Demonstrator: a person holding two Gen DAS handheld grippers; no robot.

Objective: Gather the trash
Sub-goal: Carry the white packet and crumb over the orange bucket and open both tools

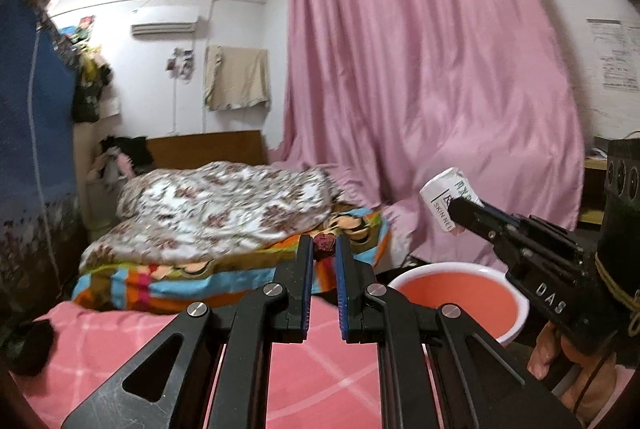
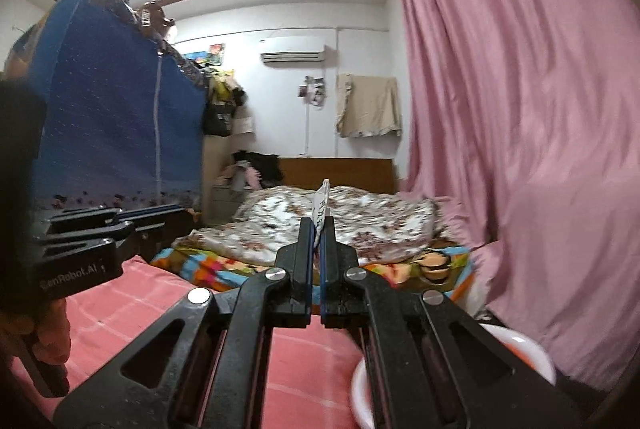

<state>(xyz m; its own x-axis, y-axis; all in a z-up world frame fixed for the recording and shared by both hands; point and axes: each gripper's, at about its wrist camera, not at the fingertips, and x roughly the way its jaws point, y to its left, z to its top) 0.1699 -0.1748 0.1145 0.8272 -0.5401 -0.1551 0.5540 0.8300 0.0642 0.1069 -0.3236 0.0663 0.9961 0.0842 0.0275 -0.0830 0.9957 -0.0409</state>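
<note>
My left gripper (image 1: 324, 249) is shut on a small dark red crumpled wrapper (image 1: 324, 244), held above the pink bed sheet (image 1: 100, 341). My right gripper (image 2: 319, 225) is shut on a white printed paper packet (image 2: 321, 205); in the left wrist view the packet (image 1: 446, 195) shows at the right, held above a pink basin with a white rim (image 1: 400, 279). The basin's rim also shows low in the right wrist view (image 2: 538, 351). The left gripper shows in the right wrist view at the left (image 2: 176, 217).
A floral quilt (image 1: 224, 205) lies on a colourful blanket (image 1: 132, 279) further up the bed. A pink curtain (image 1: 420, 69) hangs at the right. A blue fabric wardrobe (image 2: 112, 109) stands at the left. A dark object (image 1: 30, 347) lies on the sheet at the left.
</note>
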